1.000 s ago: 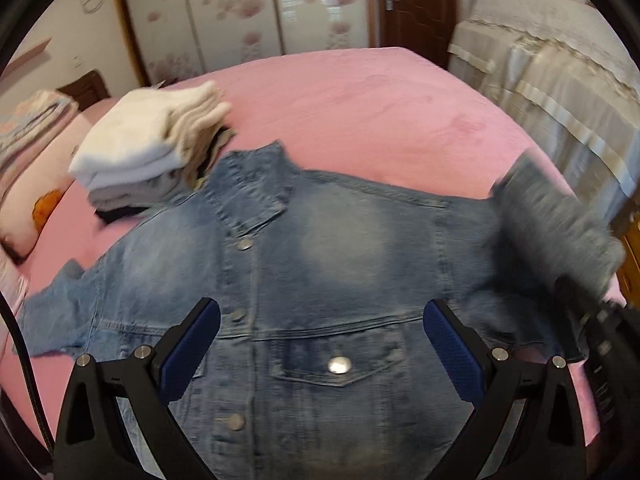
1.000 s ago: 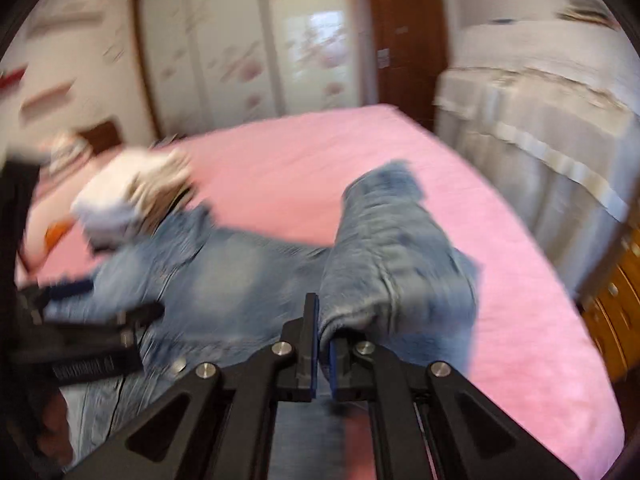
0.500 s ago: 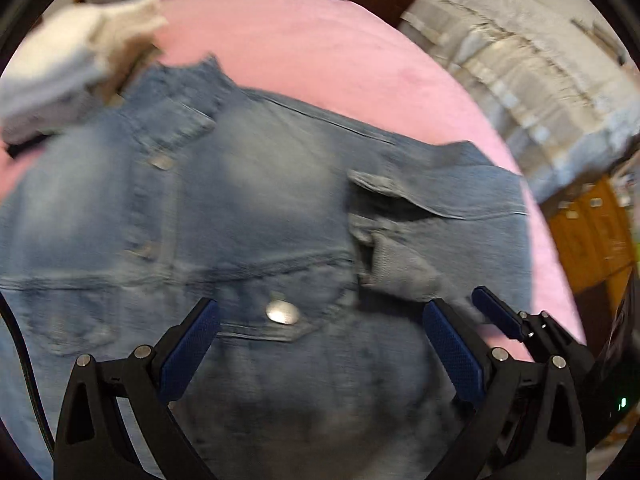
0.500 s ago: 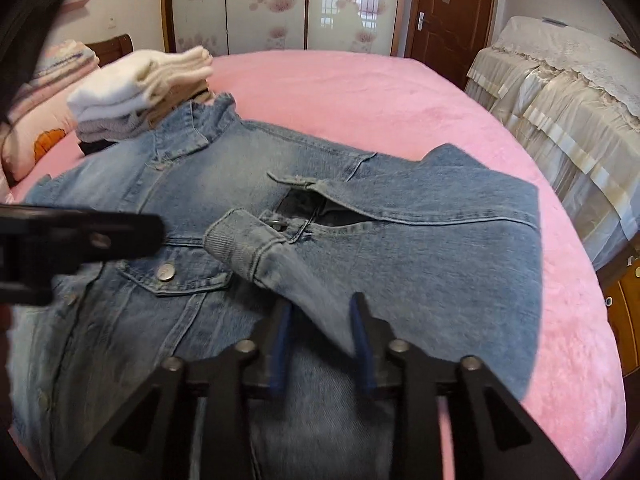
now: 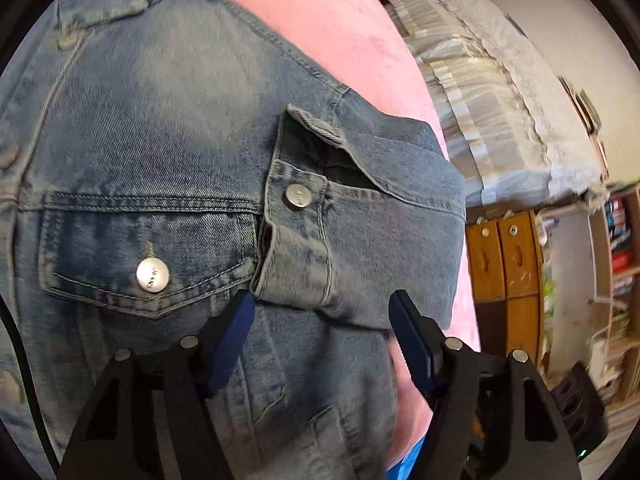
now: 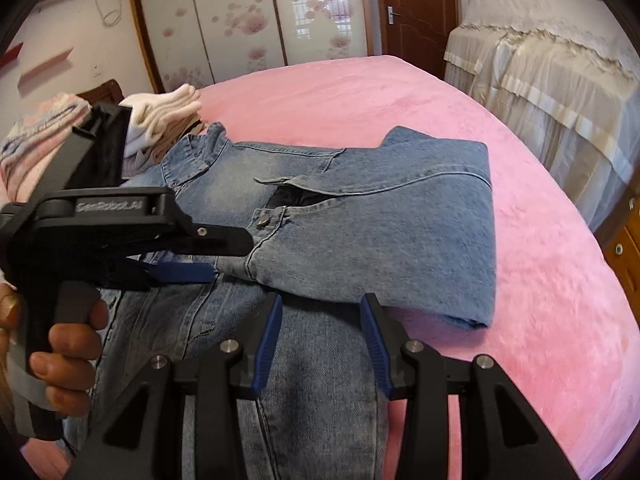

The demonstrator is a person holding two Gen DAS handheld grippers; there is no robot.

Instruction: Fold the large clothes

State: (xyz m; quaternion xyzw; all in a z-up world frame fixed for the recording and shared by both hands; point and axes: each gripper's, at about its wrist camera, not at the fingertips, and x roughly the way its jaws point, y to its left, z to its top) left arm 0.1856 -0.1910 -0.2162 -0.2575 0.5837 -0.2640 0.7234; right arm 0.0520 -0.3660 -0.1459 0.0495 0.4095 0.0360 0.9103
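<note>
A blue denim jacket (image 5: 152, 152) lies front up on the pink bed (image 5: 340, 28). Its right sleeve (image 5: 360, 240) is folded across the chest, cuff by the breast pocket. My left gripper (image 5: 322, 312) is open, its pads either side of the cuff's lower edge, close above the cloth. In the right wrist view the jacket (image 6: 400, 216) shows with the folded sleeve on top. My right gripper (image 6: 320, 312) is open and empty just below the sleeve. The left gripper (image 6: 224, 256) reaches in from the left, held in a hand.
A stack of folded white and beige clothes (image 6: 168, 116) sits by the collar. Pillows (image 6: 36, 136) lie at the far left. A second covered bed (image 6: 560, 92) stands to the right, with a wooden cabinet (image 5: 504, 260) and shelves near it. Wardrobe doors (image 6: 248, 20) are behind.
My right gripper laid the sleeve across the jacket's chest and opened, letting it go. My left gripper moved right and down to the cuff.
</note>
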